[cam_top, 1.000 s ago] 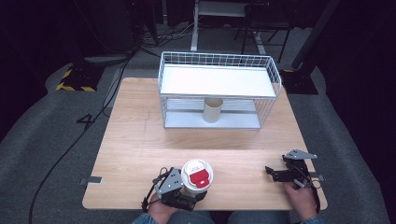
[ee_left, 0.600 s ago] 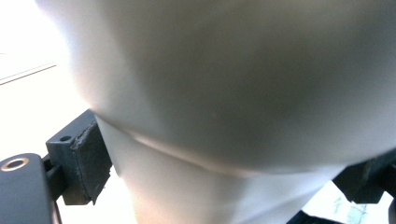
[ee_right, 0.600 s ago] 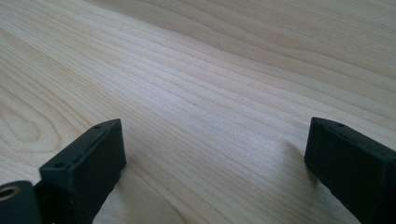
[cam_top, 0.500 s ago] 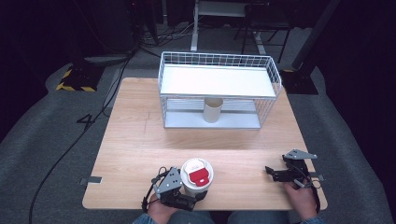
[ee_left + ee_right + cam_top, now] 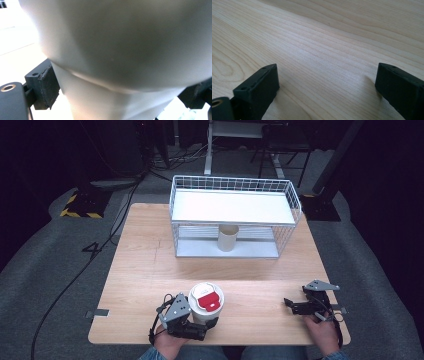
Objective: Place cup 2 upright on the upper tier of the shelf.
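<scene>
- Your left tongs (image 5: pixel 206 322) are clamped on the cup (image 5: pixel 206 301): in the left gripper view its white wall sits hard between the jaws, and the left pad (image 5: pixel 48 86) presses flat against it.
- The cup is at the near edge of the surface (image 5: pixel 150 270), a little left of centre, upright, with its white lid and red tab facing up.
- Here's the change: against the picture from a second ago, the cup looks a touch larger and higher in the high view. You've started to lift it, and it looks to be just coming off the wood, though I can't see its base to be sure.
- That reads as the pick-up being done and the carry starting. The grip looks square, with no tilt showing in the lid.
- Your right tongs (image 5: pixel 300 306) haven't budged. They sit near right, low over the surface, jaws wide apart with nothing between them but bare wood grain in the right gripper view.
- Far ahead stands the wire rack (image 5: pixel 235 217), with a white shelf on top and a small beige cup (image 5: pixel 228 237) below it, in the middle of the lower level.
- My guess is the rack is where you're headed. If so, you've got open surface to cross, and the rack's raised wire rim is the thing to clear.
- Keep the cup upright as you go, since a lidded cup can slip or spill if it leans.
</scene>
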